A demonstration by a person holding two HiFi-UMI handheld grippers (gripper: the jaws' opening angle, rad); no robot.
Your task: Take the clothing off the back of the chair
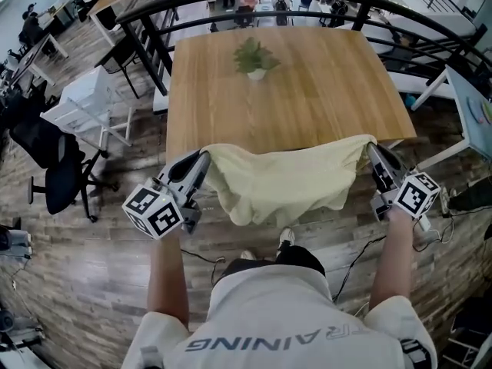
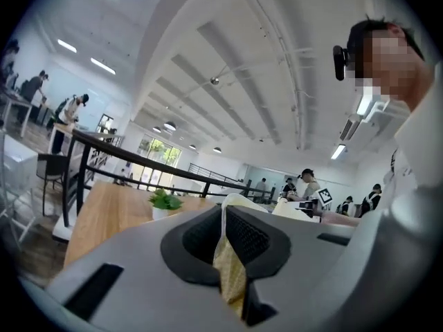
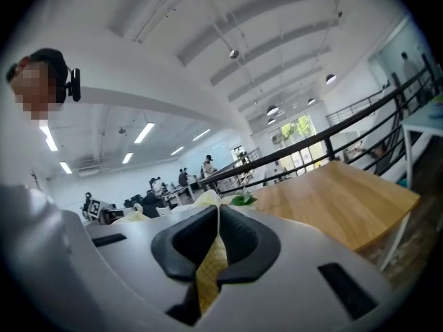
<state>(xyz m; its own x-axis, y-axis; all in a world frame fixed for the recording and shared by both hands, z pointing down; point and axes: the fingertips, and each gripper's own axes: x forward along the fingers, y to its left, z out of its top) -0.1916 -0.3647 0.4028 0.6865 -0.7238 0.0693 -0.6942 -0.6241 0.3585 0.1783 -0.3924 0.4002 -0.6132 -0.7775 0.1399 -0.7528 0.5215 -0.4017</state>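
The left gripper (image 1: 204,157) is clamping one top corner of the pale yellow garment (image 1: 284,181), and the right gripper (image 1: 371,149) is clamping the other. The garment is hanging stretched between them, just short of the table (image 1: 307,98). No chair is showing, so removal appears complete.

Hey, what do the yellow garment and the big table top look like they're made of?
The yellow garment looks like soft, matte fabric, probably a light knit or weave: it sags and folds loosely. The table top looks like wood or wood-look laminate with a smooth satin finish: lengthwise grain streaks show.
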